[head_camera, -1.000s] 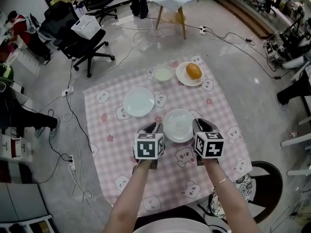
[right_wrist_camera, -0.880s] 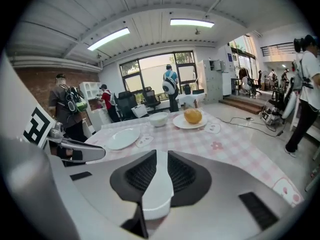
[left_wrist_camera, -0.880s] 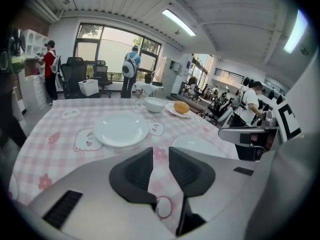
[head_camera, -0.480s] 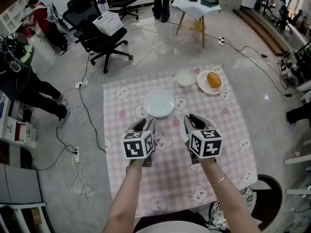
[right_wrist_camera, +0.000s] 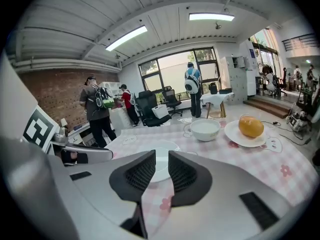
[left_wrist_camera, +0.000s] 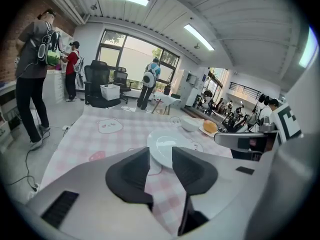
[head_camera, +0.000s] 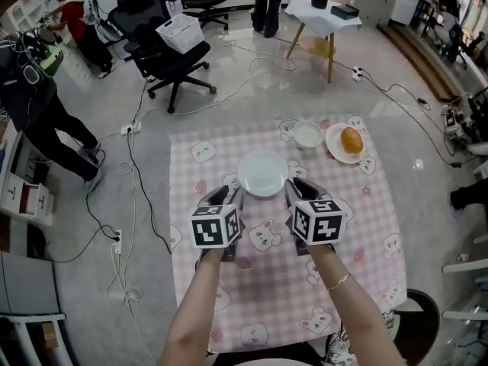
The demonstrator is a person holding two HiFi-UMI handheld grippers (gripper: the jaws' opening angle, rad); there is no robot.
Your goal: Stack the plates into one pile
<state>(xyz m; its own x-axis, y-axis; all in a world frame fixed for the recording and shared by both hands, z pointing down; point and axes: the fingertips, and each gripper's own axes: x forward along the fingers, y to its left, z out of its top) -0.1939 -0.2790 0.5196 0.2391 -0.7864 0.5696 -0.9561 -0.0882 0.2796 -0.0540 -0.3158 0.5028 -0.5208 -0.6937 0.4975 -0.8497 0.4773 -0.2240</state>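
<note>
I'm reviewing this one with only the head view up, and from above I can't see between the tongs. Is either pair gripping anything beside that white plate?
Observer: No. The left tongs are empty: the jaws stand apart, have just been opening, and the round white glazed plate lies beyond their tips, untouched.
Operator: And the right pair?
Observer: The right tongs are empty too. Their jaws have just been opening, with nothing between them.
Operator: What lights the room?
Observer: Long ceiling strip lights, all lit.
</note>
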